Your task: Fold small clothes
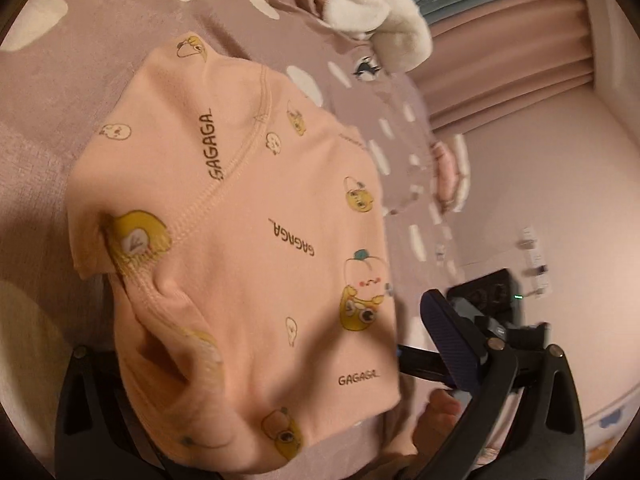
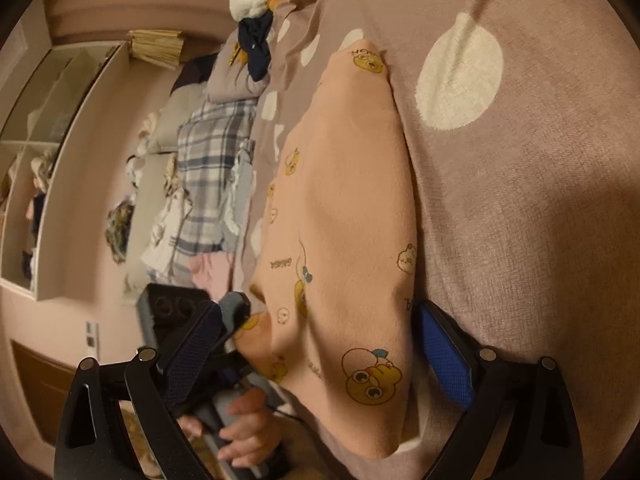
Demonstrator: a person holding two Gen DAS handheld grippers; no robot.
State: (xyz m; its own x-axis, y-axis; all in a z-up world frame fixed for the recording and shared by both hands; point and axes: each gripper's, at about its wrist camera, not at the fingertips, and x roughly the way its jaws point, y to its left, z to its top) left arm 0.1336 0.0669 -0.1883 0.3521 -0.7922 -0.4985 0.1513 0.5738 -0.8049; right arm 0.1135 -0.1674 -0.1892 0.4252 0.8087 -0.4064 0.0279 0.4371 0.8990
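Peach baby garment (image 1: pixel 248 240), soft knit, printed with yellow cartoon characters and the word GAGAGA, stitched seam running diagonally across its upper part; lies on a mauve bedspread (image 1: pixel 100 60) with white spots, partly folded, its near portion draped over the fingers of both tools. Left gripper (image 1: pixel 256 364): jaws stand wide; the right-hand finger with dark blue pad (image 1: pixel 452 344) shows clear of the cloth beside the garment's edge, the other finger is hidden under the fabric, so whether any cloth is pinched cannot be told. Right gripper (image 2: pixel 320 356): jaws wide, one blue-padded finger (image 2: pixel 444 356) at the garment's right edge against the bedspread (image 2: pixel 520 200), the other dark finger at its left edge; the garment (image 2: pixel 344 220) lies between and over them, stretching away from the camera. In the right wrist view, the person's hand (image 2: pixel 236 428) grips the handle of the left tool, low and just left of the garment. Surroundings: white fleecy item (image 1: pixel 376 12) at the far end of the bed; plaid cloth (image 2: pixel 212 184) and assorted laundry beyond the bed edge; pink curtain (image 1: pixel 512 52).
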